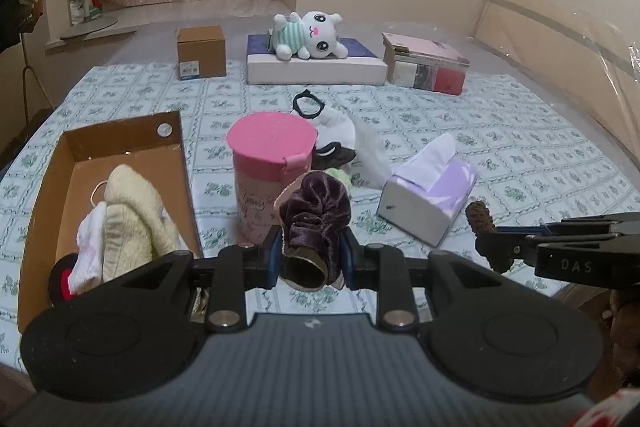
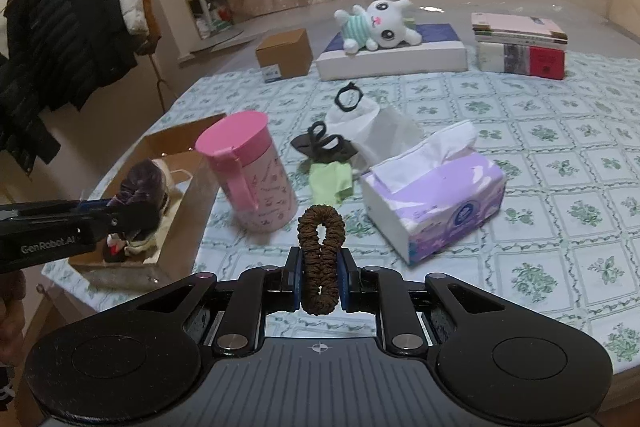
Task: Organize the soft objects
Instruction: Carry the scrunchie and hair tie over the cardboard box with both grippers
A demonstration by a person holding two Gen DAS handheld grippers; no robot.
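From my left wrist camera, the left gripper (image 1: pixel 312 255) is clamped on a dark purple velvet scrunchie (image 1: pixel 314 215), its folds bunched up between the pads. The open cardboard box (image 1: pixel 182 163) sits to the near left on the floral sheet, already holding a cream towel (image 1: pixel 136 211) and a small white cloth (image 1: pixel 90 251). Just beyond the scrunchie stands a pink lidded canister (image 1: pixel 272 163), with a tissue pack (image 1: pixel 430 195) to the right. The right gripper (image 1: pixel 500 247) comes in from the right edge.

From my right wrist camera, the right gripper (image 2: pixel 320 275) pinches a brown scrunchie (image 2: pixel 320 259), which stands upright as a narrow loop between the pads. The box (image 2: pixel 196 183) lies far to the left, past the canister (image 2: pixel 252 171). More loose pieces wait mid-bed: a green cloth (image 2: pixel 330 181), dark hair ties (image 2: pixel 324 145), a black ring (image 2: pixel 349 98).

I judge this as the carrying step, both scrunchies lifted and bound for the box. Next I need to bring the left gripper over the box opening, clear of the near wall, and release; the right must cross behind the canister without tipping it.
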